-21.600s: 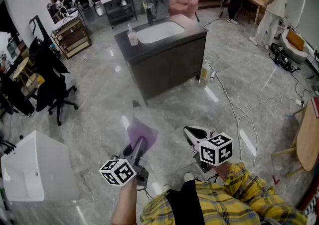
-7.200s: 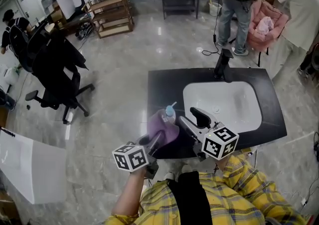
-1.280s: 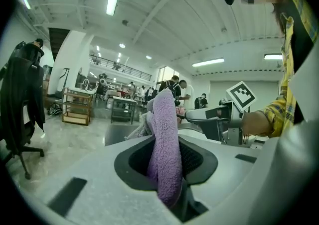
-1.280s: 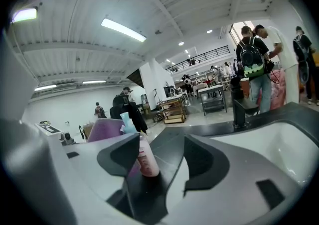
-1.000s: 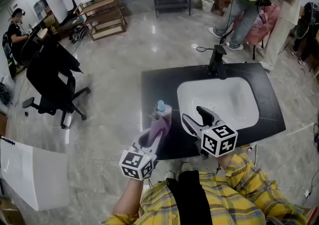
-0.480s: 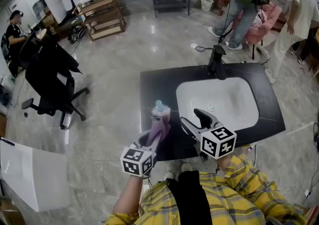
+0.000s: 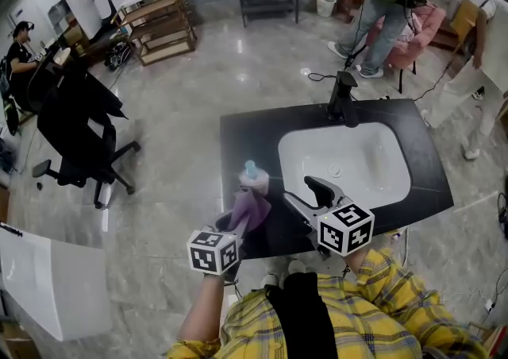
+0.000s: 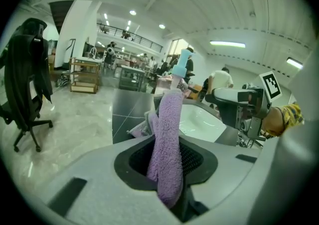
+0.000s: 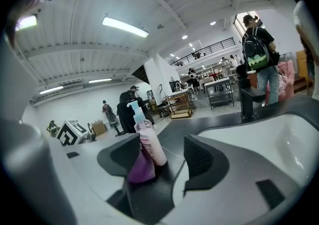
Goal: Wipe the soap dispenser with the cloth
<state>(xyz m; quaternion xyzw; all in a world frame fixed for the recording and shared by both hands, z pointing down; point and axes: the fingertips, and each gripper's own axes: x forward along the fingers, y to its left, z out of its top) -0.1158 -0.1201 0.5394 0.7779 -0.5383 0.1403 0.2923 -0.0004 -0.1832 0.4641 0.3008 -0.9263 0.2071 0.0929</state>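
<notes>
The dispenser [image 7: 252, 177] was seen standing upright on the dark worktop [image 7: 238, 135], just beside the basin [image 7: 349, 163] on the person's left, with its pump uppermost and its long axis vertical. The left tongs [image 7: 232, 226] were closed on the purple cloth [image 7: 248, 210], which was carried up out of the jaws and appeared to be pressed against the dispenser's near side. The dispenser was thus placed straight ahead of the left tongs, on the side away from the basin, and the left hand was judged the nearer one for the wiping. The coming stroke was judged to run up or down along that upright body. The right tongs [image 7: 309, 194] were held open and empty at the basin's near left corner, aimed at the dispenser but apart from it. In the left gripper view the cloth [image 8: 168, 134] was shown clamped between the jaws, and the dispenser's body was hidden behind it, so that only the blue pump [image 8: 184, 62] was left showing. In the right gripper view the pink body [image 9: 149, 144] and the cloth bunched low against it [image 9: 141, 167] were shown from the basin side, framed between the parted jaws. Contact higher up could not be told.
</notes>
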